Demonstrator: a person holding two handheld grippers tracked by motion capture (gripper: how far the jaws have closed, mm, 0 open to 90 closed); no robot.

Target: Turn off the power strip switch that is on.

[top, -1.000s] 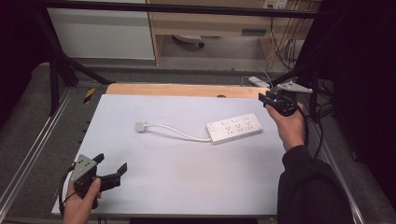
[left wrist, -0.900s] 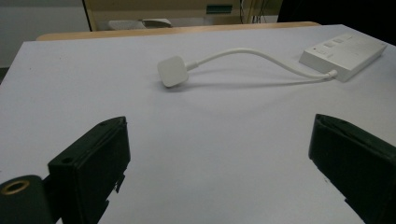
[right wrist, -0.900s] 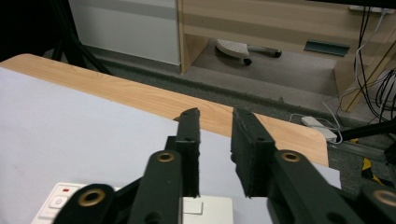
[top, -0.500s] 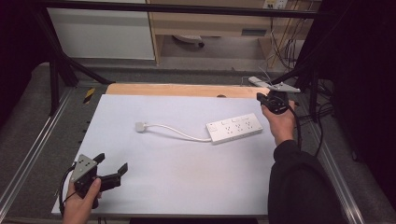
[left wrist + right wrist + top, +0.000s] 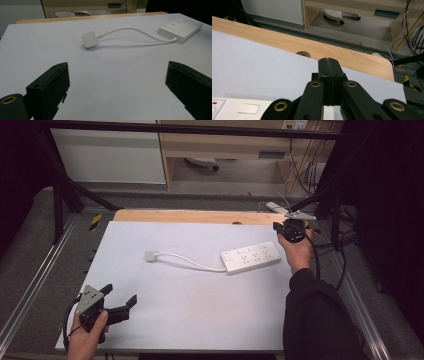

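A white power strip (image 5: pixel 251 257) lies at the right of the white sheet (image 5: pixel 200 320). Its cable (image 5: pixel 190 262) curves left to a white plug (image 5: pixel 150 255). My right gripper (image 5: pixel 278 227) hovers just past the strip's right end, held in a hand, and points toward the far edge. In the right gripper view its jaws (image 5: pixel 328 61) are pressed together with nothing between them, and the strip (image 5: pixel 237 108) lies low at the left. My left gripper (image 5: pixel 120 294) rests open at the front left corner. In the left gripper view (image 5: pixel 116 67) it faces the plug (image 5: pixel 88 39) and strip (image 5: pixel 180 28) from a distance.
A wooden table edge (image 5: pixel 200 216) with a round hole (image 5: pixel 303 53) runs along the far side of the sheet. Metal frame rails (image 5: pixel 35 285) flank the table. Cables (image 5: pixel 345 250) hang at the right, and shelving and a chair base (image 5: pixel 200 162) stand beyond.
The right hand has sunk a little and shifted slightly left, nearer the strip's right end. The left hand and the strip have not moved.
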